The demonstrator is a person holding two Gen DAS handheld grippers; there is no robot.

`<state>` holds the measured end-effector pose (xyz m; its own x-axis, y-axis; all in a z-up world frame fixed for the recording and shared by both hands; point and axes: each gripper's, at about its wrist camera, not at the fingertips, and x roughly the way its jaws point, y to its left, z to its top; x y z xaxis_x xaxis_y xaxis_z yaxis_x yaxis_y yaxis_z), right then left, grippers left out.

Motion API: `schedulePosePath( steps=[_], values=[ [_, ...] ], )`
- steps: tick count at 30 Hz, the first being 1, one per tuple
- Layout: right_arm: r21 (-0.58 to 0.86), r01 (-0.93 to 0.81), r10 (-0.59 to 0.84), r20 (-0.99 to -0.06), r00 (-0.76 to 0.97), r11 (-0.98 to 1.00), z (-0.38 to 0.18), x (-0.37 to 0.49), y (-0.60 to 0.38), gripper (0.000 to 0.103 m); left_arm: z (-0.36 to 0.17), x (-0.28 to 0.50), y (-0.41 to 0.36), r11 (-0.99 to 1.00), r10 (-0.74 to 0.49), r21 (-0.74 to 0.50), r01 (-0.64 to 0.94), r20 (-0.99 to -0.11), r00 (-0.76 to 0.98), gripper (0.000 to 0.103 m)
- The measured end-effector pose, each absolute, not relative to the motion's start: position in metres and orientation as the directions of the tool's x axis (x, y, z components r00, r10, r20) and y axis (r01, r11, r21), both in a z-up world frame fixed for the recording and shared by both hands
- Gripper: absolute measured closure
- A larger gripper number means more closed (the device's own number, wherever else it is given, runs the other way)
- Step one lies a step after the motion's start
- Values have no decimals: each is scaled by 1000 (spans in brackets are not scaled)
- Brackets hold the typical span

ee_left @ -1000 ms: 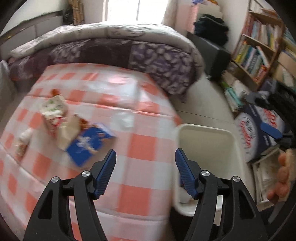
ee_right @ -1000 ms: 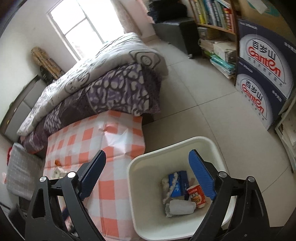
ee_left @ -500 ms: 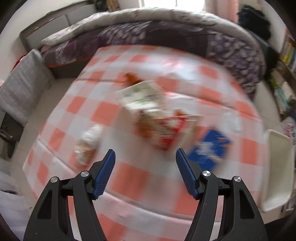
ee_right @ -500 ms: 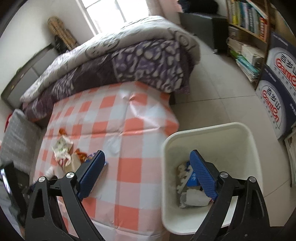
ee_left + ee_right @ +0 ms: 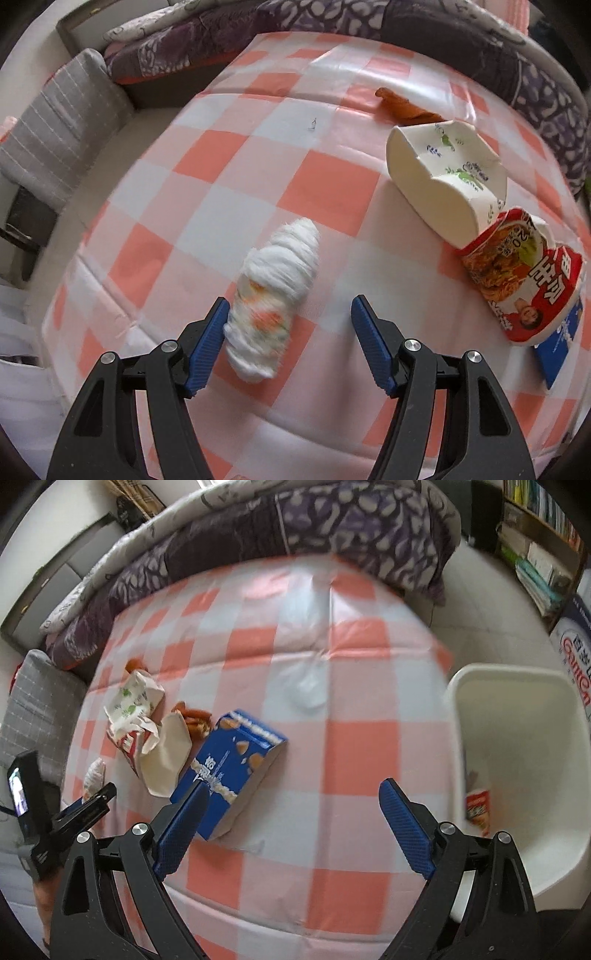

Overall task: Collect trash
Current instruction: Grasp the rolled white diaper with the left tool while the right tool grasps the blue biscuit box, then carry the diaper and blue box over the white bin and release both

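On the orange-and-white checked cloth (image 5: 325, 173) lies a crumpled white tissue wad (image 5: 273, 295) with orange print. It sits between the fingers of my open left gripper (image 5: 290, 306), close to the left pad and well clear of the right one. To its right lie a crushed white paper cup (image 5: 443, 173), a red noodle cup (image 5: 524, 280) and an orange peel (image 5: 402, 105). My right gripper (image 5: 294, 788) is open above the cloth, with the blue snack box (image 5: 236, 768) by its left finger. The white bin (image 5: 454, 701) stands at the right and holds a red cup (image 5: 478, 806).
A purple-patterned quilt (image 5: 332, 520) is heaped at the far end of the bed. A grey cushion (image 5: 62, 122) lies to the left. A bookshelf (image 5: 543, 528) and printed cartons (image 5: 576, 653) line the right wall. My left gripper (image 5: 88, 801) shows in the right wrist view.
Both grippers have swung left, away from the bin, and come down toward the cloth. The tissue wad now lies between the left fingers, and the blue box is by the right gripper.
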<state>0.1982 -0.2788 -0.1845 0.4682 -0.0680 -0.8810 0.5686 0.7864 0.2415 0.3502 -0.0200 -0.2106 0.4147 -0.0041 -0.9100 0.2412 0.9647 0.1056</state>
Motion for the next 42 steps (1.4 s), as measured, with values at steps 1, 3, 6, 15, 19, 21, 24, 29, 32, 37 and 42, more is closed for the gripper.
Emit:
schedulePosePath(
  steps=[1, 3, 6, 15, 19, 21, 24, 29, 32, 37, 42],
  values=[
    [244, 578, -66, -884, 462, 779, -189, 201, -276, 14, -211, 351, -18, 965, -12, 97, 243, -910, 413, 35],
    [254, 592, -53, -891, 451, 765, -198, 207, -272, 14, -211, 352, -16, 966, -32, 77, 248, -913, 407, 35],
    [265, 616, -51, -893, 447, 742, -206, 213, -266, 14, -211, 350, -13, 966, -60, 51, 254, -911, 408, 45],
    [206, 692, -202, -865, 460, 692, -215, 241, -250, 14, -210, 334, -25, 940, -45, 109, 322, -900, 435, 64],
    [147, 678, -243, -862, 446, 721, -222, 251, -233, 13, -210, 336, -15, 948, -76, 64, 313, -907, 415, 62],
    [124, 649, -253, -853, 456, 751, -223, 253, -224, 24, -210, 337, -9, 953, -77, 55, 297, -907, 415, 63],
    [129, 572, -217, -841, 497, 810, -219, 255, -214, 48, -209, 341, 2, 963, -121, -11, 270, -911, 395, 65],
    [211, 525, -114, -847, 519, 824, -215, 248, -219, 53, -200, 343, 18, 973, -169, -90, 214, -906, 388, 66],
    [260, 533, -82, -841, 535, 805, -208, 239, -229, 52, -188, 339, 22, 977, -160, -83, 195, -893, 420, 66],
    [299, 495, -69, -799, 597, 816, -182, 225, -232, 52, -158, 328, 21, 984, -151, -83, 158, -858, 491, 66],
    [309, 453, -73, -757, 649, 836, -156, 214, -235, 52, -129, 314, 19, 988, -149, -101, 115, -817, 557, 66]
  ],
)
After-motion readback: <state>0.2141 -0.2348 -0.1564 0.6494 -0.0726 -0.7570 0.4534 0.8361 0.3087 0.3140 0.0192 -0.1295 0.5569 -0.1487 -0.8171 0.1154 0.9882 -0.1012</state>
